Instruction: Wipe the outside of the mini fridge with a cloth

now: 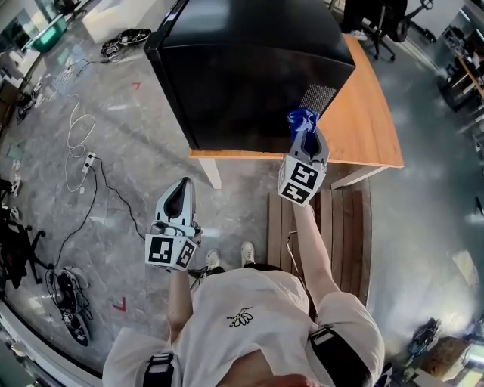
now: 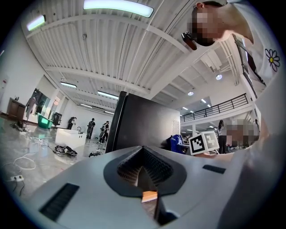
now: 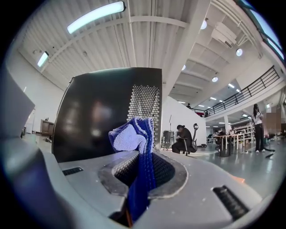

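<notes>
The black mini fridge (image 1: 249, 68) stands on a wooden table (image 1: 370, 128); its glossy side and perforated vent panel (image 3: 145, 109) fill the right gripper view. My right gripper (image 1: 305, 136) is shut on a blue cloth (image 3: 136, 147), and the cloth's bunched top (image 1: 302, 119) is close to the fridge's near face by the vent. My left gripper (image 1: 180, 198) hangs lower and to the left, in front of the table, shut with nothing between its jaws. In the left gripper view the fridge (image 2: 143, 125) rises ahead, with the cloth (image 2: 176, 143) and the right gripper's marker cube beside it.
Cables and a power strip (image 1: 88, 160) trail over the grey floor at the left. A wooden bench (image 1: 344, 227) stands under the table's right part. An office chair (image 1: 378, 23) is behind the table. People stand far off in the hall.
</notes>
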